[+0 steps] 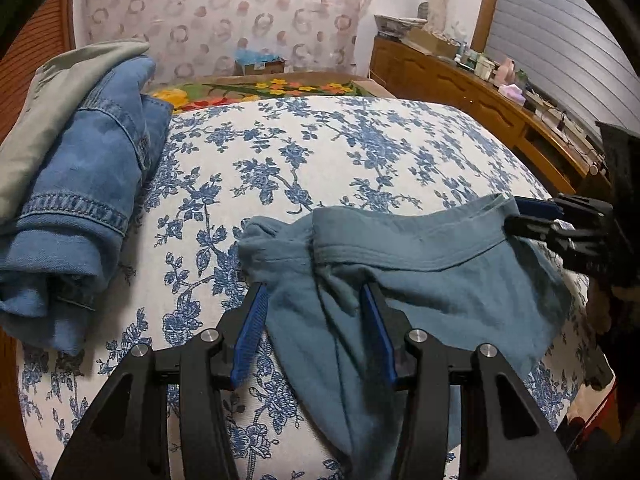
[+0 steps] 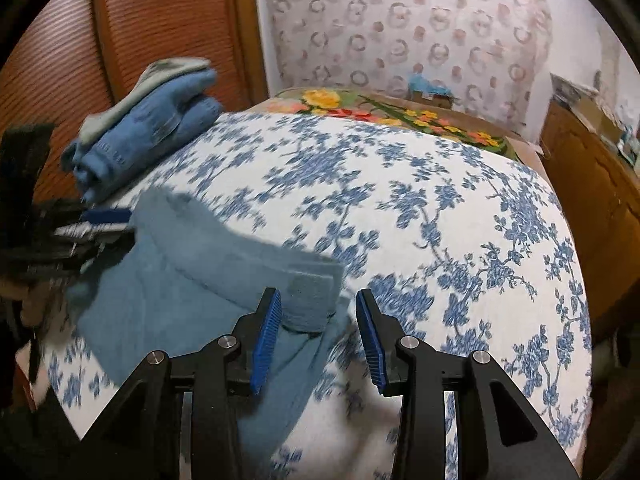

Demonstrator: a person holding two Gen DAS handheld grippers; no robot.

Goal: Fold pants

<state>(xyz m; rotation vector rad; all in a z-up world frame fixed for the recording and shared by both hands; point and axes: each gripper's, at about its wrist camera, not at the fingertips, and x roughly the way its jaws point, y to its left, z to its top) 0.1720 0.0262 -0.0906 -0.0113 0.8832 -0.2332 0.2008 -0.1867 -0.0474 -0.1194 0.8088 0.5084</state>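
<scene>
Blue-grey cotton pants (image 1: 400, 276) lie crumpled at the near edge of the bed, on the white bedspread with blue flower print (image 1: 340, 152), waistband across the top of the heap.

Left gripper (image 1: 316, 300) — black frame, blue ribbed pads — stands wide apart, bunched fabric between the two fingers; the pads look to touch the cloth on either side but are not pressed together on it. From the right wrist view the same gripper shows at the left edge, blurred, right at the waistband end of the pants (image 2: 208, 280).

Right gripper (image 2: 318, 304) is also spread wide. The waistband corner sits just inside its left pad (image 2: 266, 340); the right pad is over bare bedspread (image 2: 440, 220), apart from the cloth. In the left wrist view this gripper (image 1: 532, 220) comes in from the right, its tips level with the other end of the waistband — contact there cannot be told.

Right wrist picture has motion blur, so fine detail is soft.

Far left of the bed: a stack of folded blue denim jeans (image 1: 80, 208) with a pale grey-green garment (image 1: 48, 112) on top, well apart from the pants. Beyond the bedspread, a bright floral blanket (image 1: 264, 88), then wallpaper with ring pattern. Wooden sideboard (image 1: 480, 96) with clutter along the right.
</scene>
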